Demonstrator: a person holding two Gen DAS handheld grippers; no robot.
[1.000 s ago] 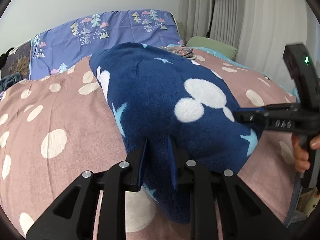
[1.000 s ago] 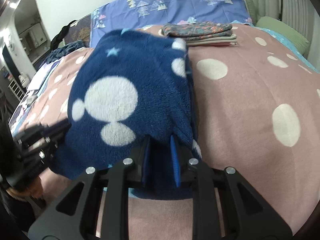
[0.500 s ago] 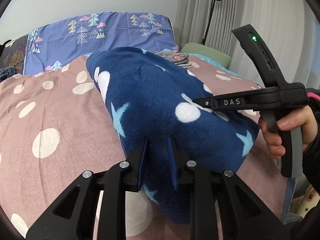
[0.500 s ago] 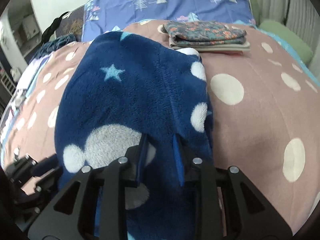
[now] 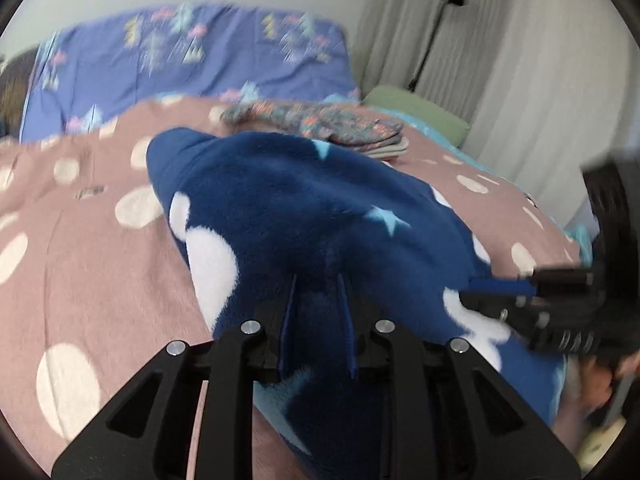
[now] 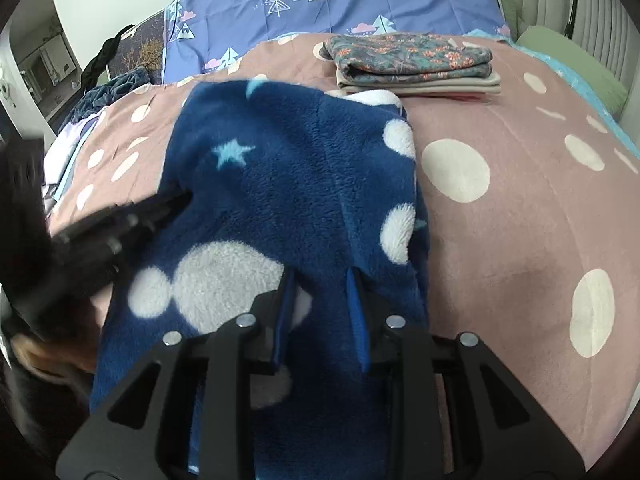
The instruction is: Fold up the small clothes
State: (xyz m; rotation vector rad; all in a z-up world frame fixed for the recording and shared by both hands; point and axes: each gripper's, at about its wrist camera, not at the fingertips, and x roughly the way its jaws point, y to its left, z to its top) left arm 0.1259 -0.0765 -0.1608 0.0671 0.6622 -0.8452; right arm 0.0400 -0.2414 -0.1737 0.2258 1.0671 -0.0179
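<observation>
You've got the navy fleece garment (image 6: 288,184) lying mid-bed on the dotted pink bedspread (image 6: 520,240), its near end hanging over the bed's near edge. Your left gripper (image 5: 318,320) is clamped on fleece at that near end, and your right gripper (image 6: 320,312) pinches it too (narrow gaps, fabric between). A folded stack (image 6: 412,64) already sits toward the headboard edge; this piece isn't yet folded small.

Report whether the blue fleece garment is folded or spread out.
Folded: the blue fleece garment lies doubled lengthwise on the bedspread, layered edges showing along its right side.
</observation>
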